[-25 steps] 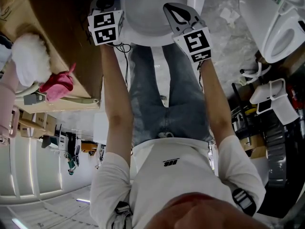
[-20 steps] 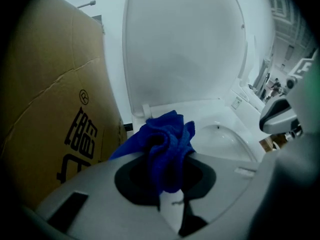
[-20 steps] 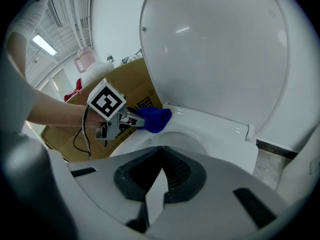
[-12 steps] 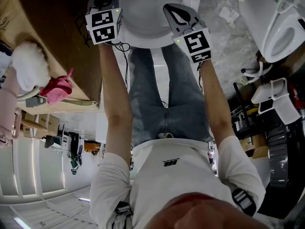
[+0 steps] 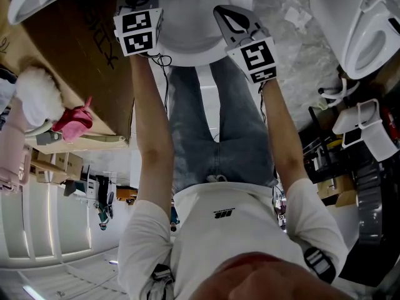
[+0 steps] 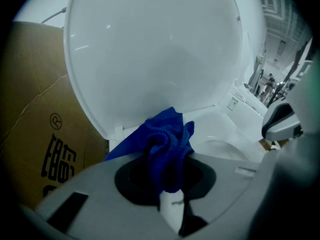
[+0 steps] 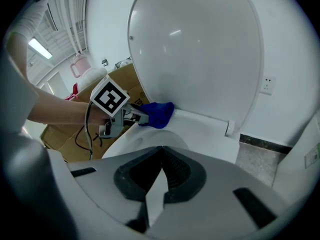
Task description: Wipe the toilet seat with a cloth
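Observation:
My left gripper (image 6: 170,196) is shut on a bunched blue cloth (image 6: 167,141). The cloth rests at the back of the white toilet seat (image 6: 227,136), just under the raised lid (image 6: 150,49). In the right gripper view the left gripper (image 7: 120,111) presses the cloth (image 7: 157,114) onto the seat's rear left rim (image 7: 200,126), below the lid (image 7: 200,44). My right gripper (image 7: 156,184) hovers over the bowl's front, its jaws together with nothing between them. In the head view both marker cubes, left (image 5: 137,31) and right (image 5: 255,56), sit at the toilet's (image 5: 190,24) near edge.
A brown cardboard box (image 6: 35,134) stands tight against the toilet's left side. Other white toilets (image 5: 365,36) stand to the right, with dark clutter (image 5: 362,167) beside them. A pink bag (image 5: 74,120) and a white fluffy thing (image 5: 37,95) lie left. A wall socket (image 7: 268,85) is behind the toilet.
The head view has shifted a little, bringing a white rim into the top left corner. Both grippers stay almost where they were at the toilet.

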{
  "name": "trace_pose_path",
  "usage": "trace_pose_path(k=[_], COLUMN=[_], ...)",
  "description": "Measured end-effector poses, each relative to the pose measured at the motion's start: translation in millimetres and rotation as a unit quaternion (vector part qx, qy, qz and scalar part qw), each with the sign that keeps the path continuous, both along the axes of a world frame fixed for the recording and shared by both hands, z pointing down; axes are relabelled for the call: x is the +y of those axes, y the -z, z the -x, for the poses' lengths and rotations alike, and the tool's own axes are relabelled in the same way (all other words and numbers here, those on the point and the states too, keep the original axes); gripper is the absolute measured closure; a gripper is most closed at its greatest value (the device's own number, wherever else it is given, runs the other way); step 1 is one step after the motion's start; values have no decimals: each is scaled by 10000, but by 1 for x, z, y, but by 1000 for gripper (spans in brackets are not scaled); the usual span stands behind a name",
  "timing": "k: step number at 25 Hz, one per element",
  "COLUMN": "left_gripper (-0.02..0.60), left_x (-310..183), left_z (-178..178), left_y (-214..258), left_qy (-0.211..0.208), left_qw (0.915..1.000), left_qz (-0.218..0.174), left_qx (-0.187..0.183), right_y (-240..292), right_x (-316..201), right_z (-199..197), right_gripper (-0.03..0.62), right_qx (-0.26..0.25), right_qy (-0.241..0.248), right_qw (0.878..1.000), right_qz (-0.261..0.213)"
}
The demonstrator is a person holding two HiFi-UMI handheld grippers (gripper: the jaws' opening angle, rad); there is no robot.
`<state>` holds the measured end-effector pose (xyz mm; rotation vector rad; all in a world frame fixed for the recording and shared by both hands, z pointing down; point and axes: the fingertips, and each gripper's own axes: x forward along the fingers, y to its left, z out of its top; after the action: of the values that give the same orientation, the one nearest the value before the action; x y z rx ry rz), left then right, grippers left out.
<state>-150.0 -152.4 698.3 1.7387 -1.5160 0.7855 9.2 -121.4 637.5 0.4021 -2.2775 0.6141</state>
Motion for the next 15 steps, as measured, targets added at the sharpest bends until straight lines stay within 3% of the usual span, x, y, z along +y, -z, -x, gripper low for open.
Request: trace_pose_path(k=[15], left_gripper=[508], left_x=[-30], left_z=[-63], left_y=[20], left_qy=[-706], left_qw=[9971], left_qz=[-171], left_qx=[244], right_y=[27], right_x=[-15], right_z=[-28], right_gripper=[599], right_qx=[27], right_qy=[-380], right_qw=[9990], right_qz=[-229])
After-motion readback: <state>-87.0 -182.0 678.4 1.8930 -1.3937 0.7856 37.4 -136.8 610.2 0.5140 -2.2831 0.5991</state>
